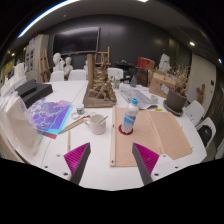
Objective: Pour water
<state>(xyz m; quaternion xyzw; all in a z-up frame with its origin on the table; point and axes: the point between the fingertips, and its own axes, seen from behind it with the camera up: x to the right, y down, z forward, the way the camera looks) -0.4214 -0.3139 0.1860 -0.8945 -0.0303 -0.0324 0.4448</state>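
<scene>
Two dark fingers with magenta pads [146, 156] frame the near edge of a white table [100, 165], and the gripper [112, 163] stands open, its fingers well apart with nothing held between them. Just ahead of the fingers lies a pale wooden board [150, 140], set on the table's near right part. At the board's far left corner stands an upright bottle [129, 118] with a blue cap and a blue and red label; it sits beyond the fingers, apart from both. Left of the bottle, near the middle of the table, is a white mug [98, 124]. Further left lies a shiny sheet with purple and blue colours [51, 116]. Toward the far edge rises a wooden model [98, 88] of stacked sticks. A dark flat thing [174, 102] rests toward the far right edge of the table. Chairs and shelves fill the room behind.
</scene>
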